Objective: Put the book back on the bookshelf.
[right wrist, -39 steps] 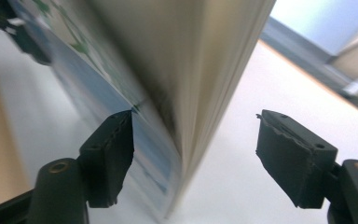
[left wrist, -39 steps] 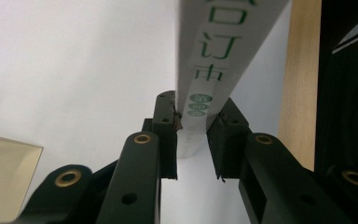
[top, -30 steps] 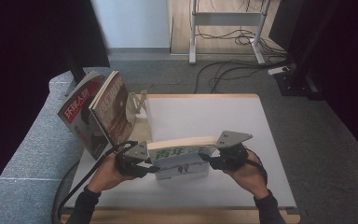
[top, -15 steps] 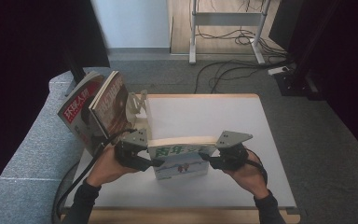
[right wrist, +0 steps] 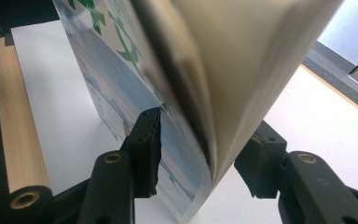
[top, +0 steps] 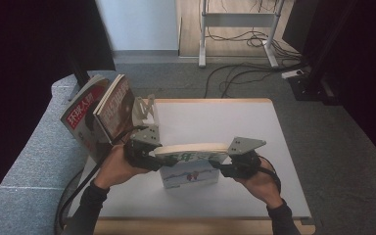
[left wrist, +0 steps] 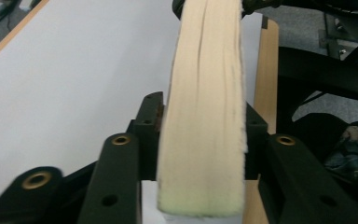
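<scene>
Book (top: 190,164) is off the table (top: 215,122), held between both grippers near the front edge, page edges up, cover facing the person. Left gripper (top: 149,155) has the left end: in the left gripper view the pads (left wrist: 153,125) sit against both sides of the page block (left wrist: 205,102), so it pinches the book (left wrist: 205,102); its jaws have just been closing, with the book between them. Right gripper (top: 230,166) has the right end: in the right gripper view the left pad (right wrist: 148,140) is on the printed cover (right wrist: 121,93), the right pad (right wrist: 261,154) is against the back of the pages, jaws pinching the book (right wrist: 223,60). That view is blurred near the spine, so contact on the far side is likely but not crisp. In the high view the book runs level between the two hands, parallel to the front edge, grey plates on the grippers at each end. To the left, at the table's left edge, two magazines (top: 98,115) stand upright and tilted in a white rack (top: 144,108), well behind the left hand (top: 117,166). Right hand (top: 257,183) sits low near the front edge. Cable (top: 78,196) trails from the left gripper off the table's left side. Floor behind is grey carpet with a desk frame (top: 235,29) and loose wires.
</scene>
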A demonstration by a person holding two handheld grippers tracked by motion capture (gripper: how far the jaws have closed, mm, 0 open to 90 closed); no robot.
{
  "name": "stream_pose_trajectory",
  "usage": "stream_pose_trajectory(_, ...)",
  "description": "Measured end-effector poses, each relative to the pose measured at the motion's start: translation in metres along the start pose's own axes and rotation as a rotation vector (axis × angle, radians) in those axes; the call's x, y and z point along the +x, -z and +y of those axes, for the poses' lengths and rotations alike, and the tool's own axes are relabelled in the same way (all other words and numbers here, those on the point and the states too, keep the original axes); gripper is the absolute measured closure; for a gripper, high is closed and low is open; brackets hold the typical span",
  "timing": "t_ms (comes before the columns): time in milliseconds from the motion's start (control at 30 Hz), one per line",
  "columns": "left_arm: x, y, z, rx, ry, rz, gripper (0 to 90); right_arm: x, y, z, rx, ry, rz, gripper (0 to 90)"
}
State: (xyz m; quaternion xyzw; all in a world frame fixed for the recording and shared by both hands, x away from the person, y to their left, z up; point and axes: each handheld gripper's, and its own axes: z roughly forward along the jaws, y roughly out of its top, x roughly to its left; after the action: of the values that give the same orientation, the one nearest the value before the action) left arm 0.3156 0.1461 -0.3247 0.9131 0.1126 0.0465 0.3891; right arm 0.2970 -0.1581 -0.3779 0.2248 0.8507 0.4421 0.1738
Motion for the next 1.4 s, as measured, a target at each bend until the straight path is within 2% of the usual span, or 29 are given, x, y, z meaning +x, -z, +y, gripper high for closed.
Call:
stream_pose_trajectory(133, -0.001, 0.000, 0.000, -0.001, -0.023, 0.018, 70.7, -0.001, 0.000, 0.000, -0.006, -0.001, -0.001, 52.9)
stream_pose_trajectory(267, -0.002, 0.000, 0.000, -0.001, -0.035, 0.025, 72.7, -0.001, 0.000, -0.002, -0.021, -0.004, -0.004, 52.3)
stream_pose_trajectory(333, -0.002, 0.000, 0.000, -0.002, -0.031, 0.025, 72.9, -0.002, 0.001, -0.004, -0.025, 0.002, -0.017, 49.8)
stream_pose_trajectory(533, -0.001, 0.000, 0.000, -0.005, -0.020, 0.032, 73.0, -0.010, 0.008, -0.020, -0.016, -0.023, -0.067, 38.6)
stream_pose_trajectory(767, 0.000, 0.000, 0.000, -0.009, -0.006, 0.033, 73.1, -0.025, 0.013, -0.050, 0.001, -0.079, -0.122, 26.1)
stream_pose_trajectory(967, 0.002, -0.001, -0.002, -0.027, 0.016, 0.042, 73.5, -0.035, 0.010, -0.082, 0.034, -0.137, -0.155, 18.1)
stream_pose_trajectory(1167, 0.005, -0.002, -0.001, -0.043, 0.043, 0.059, 73.9, -0.044, 0.005, -0.115, 0.071, -0.204, -0.188, 14.3)
stream_pose_trajectory(1400, 0.010, -0.003, 0.000, -0.062, 0.083, 0.060, 74.1, -0.050, 0.003, -0.146, 0.094, -0.279, -0.208, 13.1)
